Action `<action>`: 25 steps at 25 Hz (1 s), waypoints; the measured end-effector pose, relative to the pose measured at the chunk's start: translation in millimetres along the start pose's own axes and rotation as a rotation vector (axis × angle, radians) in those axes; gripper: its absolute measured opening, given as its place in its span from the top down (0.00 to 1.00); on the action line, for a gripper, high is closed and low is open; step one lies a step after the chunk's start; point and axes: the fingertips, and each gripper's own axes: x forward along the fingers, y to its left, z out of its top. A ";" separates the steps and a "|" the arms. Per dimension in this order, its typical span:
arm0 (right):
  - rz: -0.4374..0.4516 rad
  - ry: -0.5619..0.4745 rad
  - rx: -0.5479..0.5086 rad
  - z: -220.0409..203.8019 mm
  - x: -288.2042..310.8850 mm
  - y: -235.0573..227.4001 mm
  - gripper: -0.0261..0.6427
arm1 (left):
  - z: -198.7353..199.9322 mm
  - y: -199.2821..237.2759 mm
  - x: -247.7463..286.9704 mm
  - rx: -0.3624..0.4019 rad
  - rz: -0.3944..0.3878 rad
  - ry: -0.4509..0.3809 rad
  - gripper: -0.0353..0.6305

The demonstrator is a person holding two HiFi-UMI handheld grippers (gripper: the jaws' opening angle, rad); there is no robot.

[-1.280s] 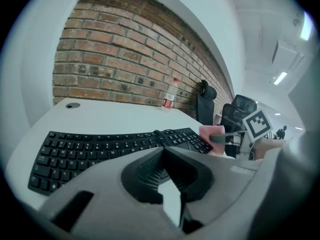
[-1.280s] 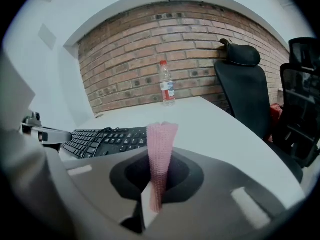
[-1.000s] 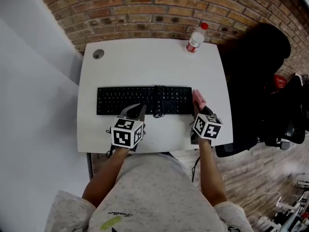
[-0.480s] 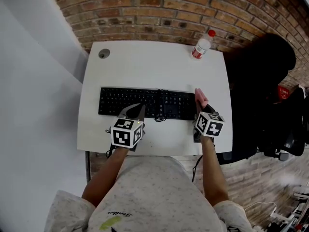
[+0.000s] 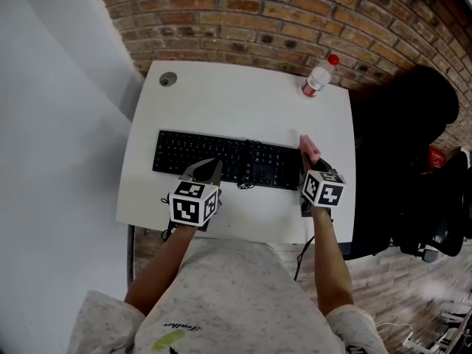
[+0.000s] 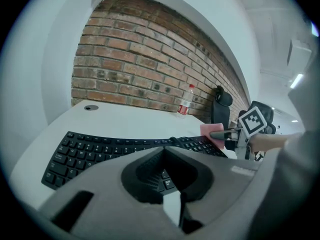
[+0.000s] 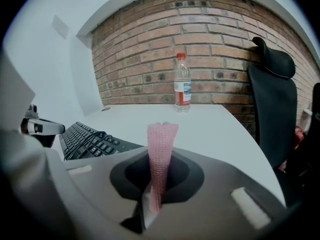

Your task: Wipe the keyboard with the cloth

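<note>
A person in a speckled grey shirt [image 5: 236, 293] is standing at a small white smooth-topped table [image 5: 236, 102], holding a grey plastic two-jaw gripper in each hand. Each gripper is carrying a cube printed with black and white square markers.

The left gripper [image 5: 209, 168] is hovering over the near edge of a long, flat black plastic keyboard [image 5: 214, 155]. Its jaws are pressing together into a single point, with nothing between them.

The right gripper [image 5: 309, 159] is pinching a small pink knitted cloth [image 5: 306, 144]. In the right gripper view the ribbed cloth [image 7: 162, 139] is standing upright between the jaws, folded into a narrow strip. The cloth is sitting at the right end of the keyboard; whether it is touching the keys cannot be told.

The keyboard is lying across the middle of the table, and a thin black cable [image 5: 247, 177] is looping over its keys near the centre.

Farther back, a clear plastic bottle with a red cap and red label [image 5: 317, 78] is standing upright at the far right corner. A round grey grommet hole [image 5: 168, 80] is sitting at the far left corner. Behind the table, a rough red brick wall [image 5: 258, 21] is running across the view. A black office chair [image 5: 398, 131] is standing to the table's right.
</note>
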 end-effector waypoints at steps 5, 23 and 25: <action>0.047 0.053 -0.190 6.7 7.4 -0.2 0.93 | -2.8 2.5 -2.7 -0.021 0.027 -0.006 0.96; 0.357 0.190 -0.332 19.4 33.7 48.0 0.93 | -6.5 15.1 -17.1 -0.066 0.135 -0.028 0.96; 0.379 0.199 -0.321 19.8 35.1 52.7 0.93 | -7.3 16.3 -19.3 -0.071 0.142 -0.029 0.96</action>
